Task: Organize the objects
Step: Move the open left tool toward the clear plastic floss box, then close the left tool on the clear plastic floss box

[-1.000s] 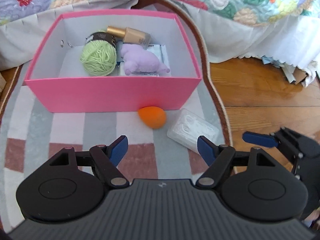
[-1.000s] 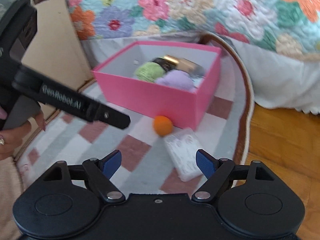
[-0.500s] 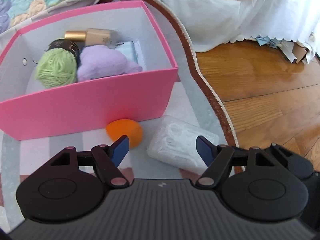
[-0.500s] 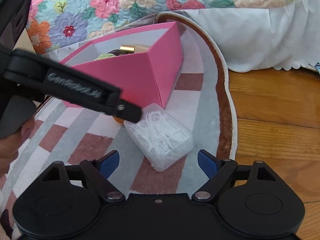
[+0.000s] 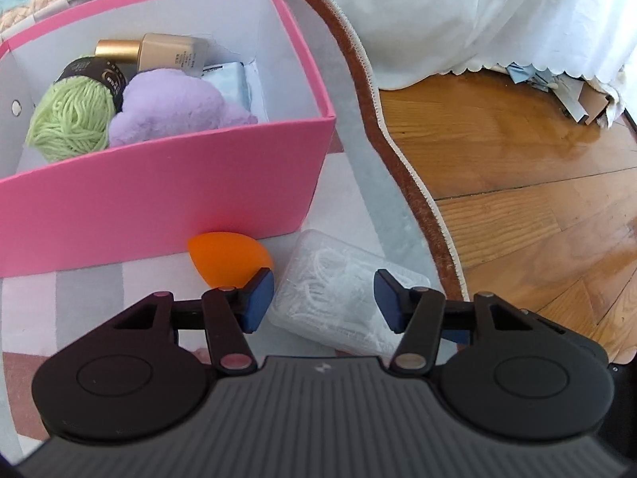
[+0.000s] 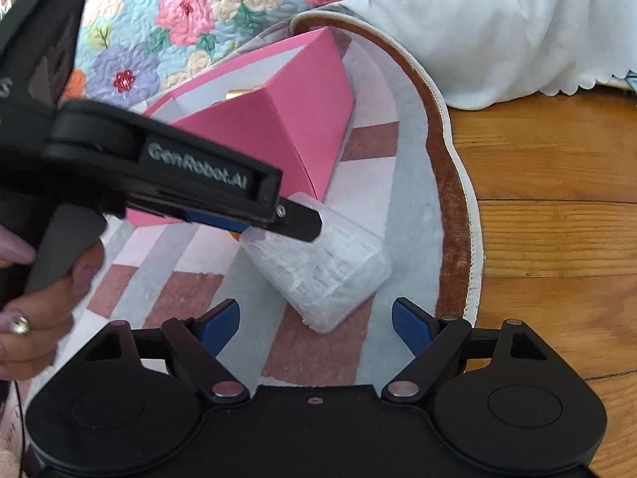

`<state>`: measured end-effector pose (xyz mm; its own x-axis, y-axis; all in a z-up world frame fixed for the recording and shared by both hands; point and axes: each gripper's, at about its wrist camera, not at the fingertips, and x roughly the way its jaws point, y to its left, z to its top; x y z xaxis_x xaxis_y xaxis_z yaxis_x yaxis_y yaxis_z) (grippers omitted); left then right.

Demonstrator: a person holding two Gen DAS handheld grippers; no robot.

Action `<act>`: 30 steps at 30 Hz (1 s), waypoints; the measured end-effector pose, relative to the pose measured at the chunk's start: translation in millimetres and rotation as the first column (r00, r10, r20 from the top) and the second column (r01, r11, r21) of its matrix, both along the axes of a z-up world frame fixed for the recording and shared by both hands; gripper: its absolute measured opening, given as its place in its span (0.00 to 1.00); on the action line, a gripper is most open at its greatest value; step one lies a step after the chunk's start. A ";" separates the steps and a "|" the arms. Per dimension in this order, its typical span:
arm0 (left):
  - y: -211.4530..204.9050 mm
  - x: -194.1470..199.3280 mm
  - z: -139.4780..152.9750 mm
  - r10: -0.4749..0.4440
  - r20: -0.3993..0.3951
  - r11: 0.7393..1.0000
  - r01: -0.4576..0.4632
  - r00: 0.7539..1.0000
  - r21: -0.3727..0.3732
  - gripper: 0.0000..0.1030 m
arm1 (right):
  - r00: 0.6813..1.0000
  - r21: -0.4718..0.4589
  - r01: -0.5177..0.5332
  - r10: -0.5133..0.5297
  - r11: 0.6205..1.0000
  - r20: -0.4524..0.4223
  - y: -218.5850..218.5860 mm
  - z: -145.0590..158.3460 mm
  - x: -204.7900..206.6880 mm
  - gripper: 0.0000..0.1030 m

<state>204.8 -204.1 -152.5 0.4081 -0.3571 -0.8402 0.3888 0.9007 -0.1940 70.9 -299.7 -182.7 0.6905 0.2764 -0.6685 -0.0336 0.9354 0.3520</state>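
On the striped rug [image 5: 350, 183], your left tongs [image 5: 324, 298] have just been narrowing around the clear plastic box [image 5: 342, 290], pads not yet touching it; an orange sponge [image 5: 227, 257] lies just beside, against the pink bin [image 5: 159, 195]. Your right tongs [image 6: 316, 324] hover open, near the box's corner.

I see a striped rug [image 5: 358, 183] with a brown border lying on the wooden floor [image 5: 517, 167]. A pink box [image 5: 159, 199] stands directly on the rug. Against the box's near wall lies an orange sponge [image 5: 227, 257]. Just beside the sponge, off the box's near right corner, rests a clear plastic case [image 5: 338, 298], flat on the rug.
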 end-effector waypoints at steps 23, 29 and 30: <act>48.9 -53.3 -8.5 0.220 -0.251 0.963 -0.251 0.943 -0.100 0.51 | 0.974 -0.289 -0.212 0.226 0.933 0.014 55.6 2.5 -25.0 0.86; 67.7 -57.4 -18.0 0.287 -0.133 0.930 -0.309 0.949 -0.200 0.51 | 0.991 -0.283 -0.124 0.135 0.951 0.020 47.5 -0.5 -18.0 0.90; 70.7 -56.9 -18.8 0.285 -0.149 0.926 -0.312 0.947 -0.211 0.51 | 0.991 -0.286 -0.119 0.131 0.951 0.023 47.5 -0.7 -18.6 0.90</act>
